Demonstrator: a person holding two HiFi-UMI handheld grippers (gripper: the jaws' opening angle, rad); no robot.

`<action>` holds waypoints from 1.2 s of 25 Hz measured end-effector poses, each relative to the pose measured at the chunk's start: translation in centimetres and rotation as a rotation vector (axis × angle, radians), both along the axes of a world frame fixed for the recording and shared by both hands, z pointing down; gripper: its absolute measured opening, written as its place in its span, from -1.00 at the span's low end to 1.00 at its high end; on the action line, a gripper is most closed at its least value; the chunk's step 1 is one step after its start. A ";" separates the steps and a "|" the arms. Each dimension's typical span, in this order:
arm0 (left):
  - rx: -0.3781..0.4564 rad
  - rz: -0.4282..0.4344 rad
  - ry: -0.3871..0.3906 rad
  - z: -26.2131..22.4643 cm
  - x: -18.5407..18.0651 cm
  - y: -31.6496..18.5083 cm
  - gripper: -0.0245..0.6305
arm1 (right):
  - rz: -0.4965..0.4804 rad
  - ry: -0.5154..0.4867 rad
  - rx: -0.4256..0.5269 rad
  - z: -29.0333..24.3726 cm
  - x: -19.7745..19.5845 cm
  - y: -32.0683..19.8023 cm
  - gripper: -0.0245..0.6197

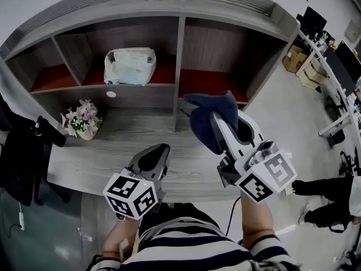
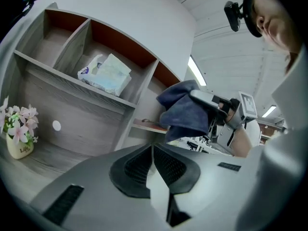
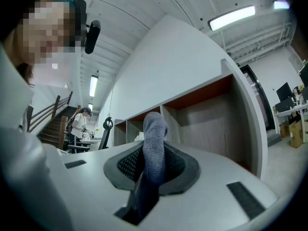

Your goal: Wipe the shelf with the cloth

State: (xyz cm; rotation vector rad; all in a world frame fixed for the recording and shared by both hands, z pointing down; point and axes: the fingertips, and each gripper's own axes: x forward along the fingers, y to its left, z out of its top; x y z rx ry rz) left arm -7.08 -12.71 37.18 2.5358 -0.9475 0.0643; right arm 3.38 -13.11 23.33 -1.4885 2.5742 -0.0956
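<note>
In the head view, the person stands at a grey wooden shelf [image 1: 130, 134] with both forearms reaching forward from striped sleeves. The left gripper [image 1: 155, 153] is held low over the front edge of the lower ledge, pointing toward the shelf. The right gripper [image 1: 225, 123] is raised higher and further forward, angled up and to the left, with a dark blue cloth [image 1: 200, 123] bunched over its tip in front of the right-hand compartment. A white tissue pack [image 1: 130, 65] lies in the middle compartment, and a small pot of pink flowers [image 1: 83, 122] stands on the ledge to the left, well apart from both grippers. In the left gripper view, the jaws are pressed together with nothing between them. Beyond them the cloth hangs in the air from the right gripper, off the ledge and in front of the divider beside the right compartment. In the right gripper view, the jaws are clamped narrowly on a fold of the cloth, which rises between the pads and rounds over above them. The shelf's open compartments lie beyond, and a second person [image 3: 78, 124] stands far off at a desk.
</note>
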 end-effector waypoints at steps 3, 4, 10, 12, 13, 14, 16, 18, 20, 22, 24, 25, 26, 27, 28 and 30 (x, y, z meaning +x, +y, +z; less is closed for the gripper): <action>0.015 -0.003 0.011 -0.6 -0.3 -1.2 -0.84 | -0.004 0.004 0.060 -2.3 -0.5 -0.8 -0.69; 0.021 -0.004 0.017 -0.8 -0.2 -1.3 -0.84 | -0.006 0.009 0.076 -2.9 -0.6 -1.0 -0.69; 0.078 -0.027 0.012 -2.3 0.6 -1.7 -0.84 | -0.023 0.058 0.190 -7.4 -1.0 -2.2 -0.69; 0.085 -0.038 0.009 -2.6 0.9 -1.8 -0.84 | -0.035 0.056 0.223 -8.5 -0.9 -2.7 -0.69; 0.085 -0.044 0.010 -2.7 1.1 -1.7 -0.84 | -0.043 0.037 0.231 -8.8 -0.6 -2.9 -0.69; 0.084 -0.050 0.012 -2.8 1.3 -1.7 -0.84 | -0.052 0.015 0.239 -9.0 -0.4 -3.2 -0.69; 0.089 -0.068 0.016 -3.2 1.6 -1.6 -0.84 | -0.071 -0.001 0.265 -10.1 -0.3 -3.8 -0.69; 0.099 -0.091 0.017 -3.5 1.8 -1.9 -0.84 | -0.084 -0.007 0.302 -11.1 -0.3 -4.4 -0.69; 0.106 -0.110 0.021 -3.8 1.9 -2.0 -0.84 | -0.095 0.002 0.340 -12.0 -0.6 -4.9 -0.69; 0.112 -0.127 0.019 -3.9 2.1 -2.0 -0.84 | -0.103 0.026 0.371 -12.8 -1.0 -5.5 -0.69; 0.116 -0.149 0.013 -4.0 1.9 -2.0 -0.84 | -0.108 0.038 0.386 -13.0 -1.4 -6.3 -0.69; 0.118 -0.160 0.012 -4.1 1.8 -2.0 -0.84 | -0.108 0.041 0.390 -12.9 -1.5 -6.8 -0.69; 0.119 -0.172 0.013 -4.1 1.6 -2.1 -0.84 | -0.106 0.042 0.391 -12.7 -1.6 -7.3 -0.69; 0.121 -0.184 0.015 -4.2 1.5 -2.1 -0.84 | -0.105 0.040 0.388 -12.3 -1.6 -7.8 -0.69; 0.123 -0.196 0.016 -4.2 1.3 -2.1 -0.84 | -0.105 0.039 0.383 -11.8 -1.6 -8.4 -0.69; 0.124 -0.216 0.013 -4.2 1.0 -2.1 -0.84 | -0.108 0.053 0.380 -11.2 -1.9 -9.2 -0.69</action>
